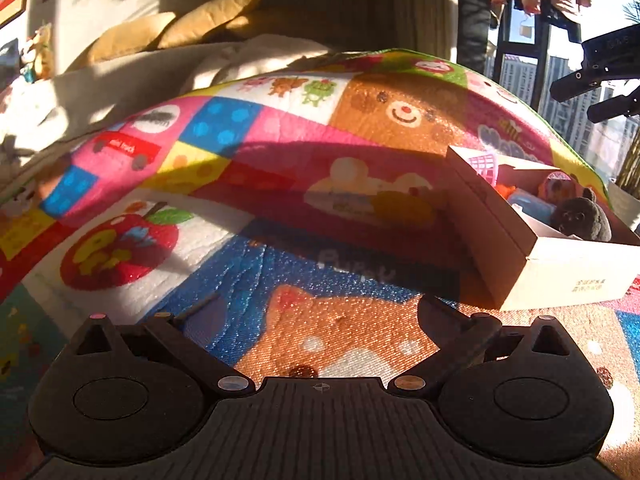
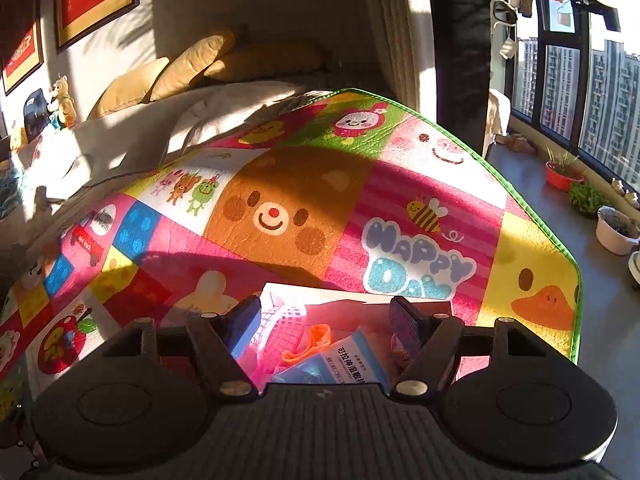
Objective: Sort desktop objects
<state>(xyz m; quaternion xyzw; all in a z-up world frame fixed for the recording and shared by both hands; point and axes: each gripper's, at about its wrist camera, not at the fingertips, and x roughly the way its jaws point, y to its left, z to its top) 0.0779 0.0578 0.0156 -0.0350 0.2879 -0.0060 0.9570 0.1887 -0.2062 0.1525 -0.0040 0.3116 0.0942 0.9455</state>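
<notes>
1. Sunlit and bright, the room held a bed with tan pillows (image 2: pixel 192 68), red framed prints (image 2: pixel 96 0) on the wall and tall windows (image 2: pixel 560 92) at 2 o'clock showing apartment blocks.
2. Spread over the bed lay a colourful cartoon-patterned play mat (image 1: pixel 248 184) with a bear face, an apple and a fox printed on it.
3. On the mat, at 3 o'clock in the left wrist view, sat an open white cardboard box (image 1: pixel 560 272).
4. Inside that box were a dark grey plush toy (image 1: pixel 580 216), a pink plastic mesh basket (image 1: pixel 486 164) and other small items too jumbled to name.
5. The left hand-held gripper (image 1: pixel 320 308) was released, its black jaws spread wide over the fox print with nothing between them.
6. The right hand-held gripper (image 2: pixel 324 320) hung directly over the box, jaws apart and gripping nothing.
7. Below its blue-padded fingers (image 2: pixel 246 328) showed the pink basket, an orange plastic piece (image 2: pixel 308 346) and a blue-and-white packet with printed text (image 2: pixel 352 364).
8. From the left wrist view, the right tool appeared at 2 o'clock, above the box.
</notes>
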